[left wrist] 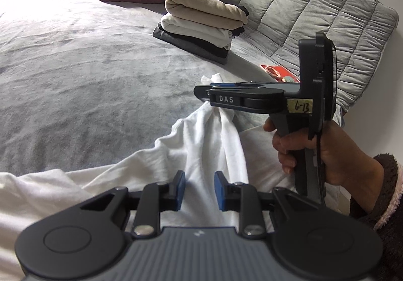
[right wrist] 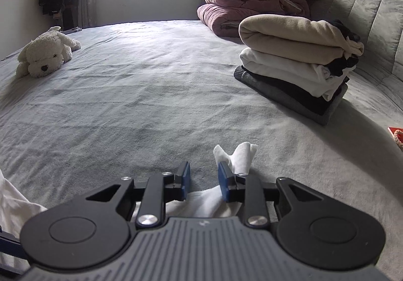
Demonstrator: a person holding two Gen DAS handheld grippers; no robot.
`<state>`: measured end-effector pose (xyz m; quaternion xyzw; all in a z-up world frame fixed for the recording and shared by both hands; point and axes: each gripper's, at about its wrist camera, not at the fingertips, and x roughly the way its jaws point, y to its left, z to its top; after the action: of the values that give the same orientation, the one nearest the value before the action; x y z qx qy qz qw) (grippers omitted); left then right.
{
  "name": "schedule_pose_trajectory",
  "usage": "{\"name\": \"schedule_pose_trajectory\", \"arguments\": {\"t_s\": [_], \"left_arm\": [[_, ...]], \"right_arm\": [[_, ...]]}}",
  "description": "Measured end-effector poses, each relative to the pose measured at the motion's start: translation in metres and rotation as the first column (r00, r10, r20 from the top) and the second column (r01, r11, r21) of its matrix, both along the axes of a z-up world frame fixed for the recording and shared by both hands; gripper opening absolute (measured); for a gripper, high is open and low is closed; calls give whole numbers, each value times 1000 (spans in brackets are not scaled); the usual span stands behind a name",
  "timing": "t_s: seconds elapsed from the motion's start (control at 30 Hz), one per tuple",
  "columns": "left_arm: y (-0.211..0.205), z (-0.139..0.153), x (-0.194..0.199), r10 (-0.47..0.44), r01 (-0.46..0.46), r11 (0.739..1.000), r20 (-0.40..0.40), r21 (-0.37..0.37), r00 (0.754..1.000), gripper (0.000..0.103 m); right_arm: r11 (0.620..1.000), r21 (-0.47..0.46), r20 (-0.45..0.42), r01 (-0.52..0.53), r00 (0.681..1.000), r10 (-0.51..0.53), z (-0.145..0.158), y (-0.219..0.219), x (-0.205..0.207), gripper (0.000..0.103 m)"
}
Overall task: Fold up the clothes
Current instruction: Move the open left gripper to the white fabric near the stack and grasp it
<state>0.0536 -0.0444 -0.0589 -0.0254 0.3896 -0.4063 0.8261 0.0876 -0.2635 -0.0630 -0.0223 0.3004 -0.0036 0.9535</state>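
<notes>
On the grey bed [left wrist: 75, 74] a white shirt [left wrist: 206, 145] lies rumpled; the left gripper [left wrist: 199, 190] hangs over it, jaws partly open, gripping nothing; the right gripper [right wrist: 204, 180] shows a gap, cloth bunched past one pad [right wrist: 224, 180]; whether it pinches, I cannot tell.

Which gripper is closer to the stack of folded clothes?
Right. The right gripper sits farther up the bed, just short of the stack, with white cloth bunched at its tips. The left gripper hangs back over the cloth's near part.
</notes>
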Motion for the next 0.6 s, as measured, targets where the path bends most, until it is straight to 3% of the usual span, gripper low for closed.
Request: {"name": "schedule_pose_trajectory", "arguments": {"t_s": [0.13, 0.27, 0.43, 0.6], "left_arm": [[-4, 2, 2, 17, -17, 1000, 26, 26, 1000, 26], [-15, 8, 6, 24, -27, 998, 61, 59, 998, 27], [-43, 20, 16, -1, -9, 996, 103, 92, 995, 29], [-80, 24, 34, -20, 7, 993, 115, 119, 993, 29]], "right_arm": [[999, 28, -10, 35, 999, -35, 4, -22, -12, 31], [985, 146, -47, 96, 995, -90, 7, -54, -23, 33], [898, 405, -91, 173, 985, -149, 9, -93, -33, 33], [824, 519, -131, 227, 974, -186, 7, -108, -34, 33]]}}
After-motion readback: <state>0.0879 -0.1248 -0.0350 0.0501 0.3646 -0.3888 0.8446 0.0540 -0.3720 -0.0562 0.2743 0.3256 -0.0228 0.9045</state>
